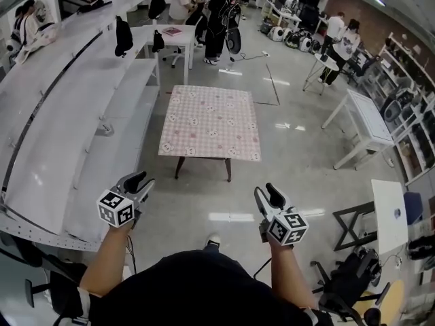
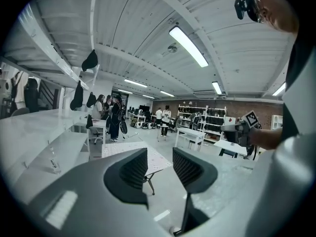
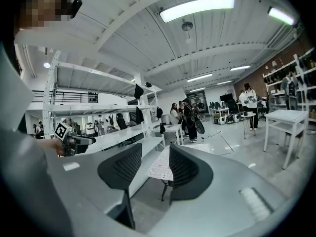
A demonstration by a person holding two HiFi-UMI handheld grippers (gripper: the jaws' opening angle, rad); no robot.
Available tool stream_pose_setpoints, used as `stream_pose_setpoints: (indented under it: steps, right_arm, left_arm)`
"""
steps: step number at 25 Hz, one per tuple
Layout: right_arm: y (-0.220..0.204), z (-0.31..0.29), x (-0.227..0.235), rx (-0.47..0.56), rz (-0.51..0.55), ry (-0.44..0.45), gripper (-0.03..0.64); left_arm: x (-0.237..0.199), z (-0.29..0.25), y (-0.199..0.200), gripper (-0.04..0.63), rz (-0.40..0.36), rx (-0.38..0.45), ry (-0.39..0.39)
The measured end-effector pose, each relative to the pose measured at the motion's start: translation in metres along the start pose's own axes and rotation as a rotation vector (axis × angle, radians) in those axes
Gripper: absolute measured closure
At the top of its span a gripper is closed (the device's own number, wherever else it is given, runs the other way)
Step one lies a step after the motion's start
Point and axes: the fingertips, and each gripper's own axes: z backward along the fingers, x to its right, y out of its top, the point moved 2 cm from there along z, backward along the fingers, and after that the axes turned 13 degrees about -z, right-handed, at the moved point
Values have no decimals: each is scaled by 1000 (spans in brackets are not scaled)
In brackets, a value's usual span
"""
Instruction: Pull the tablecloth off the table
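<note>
While the tablecloth (image 1: 210,122) lies flat and untouched well ahead, left tongs (image 1: 139,180) and right tongs (image 1: 267,194) hover spread, empty: the whole pull remains.

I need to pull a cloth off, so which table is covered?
The small table straight ahead, under the pink patterned tablecloth; the white table at right is bare.

The left gripper (image 2: 159,158) is holding its two dark ribbed jaws apart, with nothing sitting between them. Through the gap and to its left, a patterned tablecloth (image 2: 114,149) is lying flat over a small table (image 2: 150,183) well beyond the tips. At far right, a hand is holding the right gripper (image 2: 228,128) level. People (image 2: 114,117) are standing farther back, beside white shelving (image 2: 54,127).
</note>
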Motion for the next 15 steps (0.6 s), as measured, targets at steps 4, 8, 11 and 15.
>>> stream_pose_setpoints:
  steps: [4, 8, 11, 15]
  right_arm:
    - [13, -26, 18, -6, 6, 11, 410]
    - [26, -48, 39, -13, 9, 11, 408]
    - [36, -65, 54, -16, 6, 21, 407]
    - [49, -87, 73, -22, 2, 36, 407]
  left_arm:
    - [-10, -25, -1, 437, 12, -13, 8]
    - [-18, -50, 2, 437, 22, -25, 12]
    - [-24, -69, 8, 437, 20, -31, 23]
    - [-34, -95, 17, 437, 21, -33, 35]
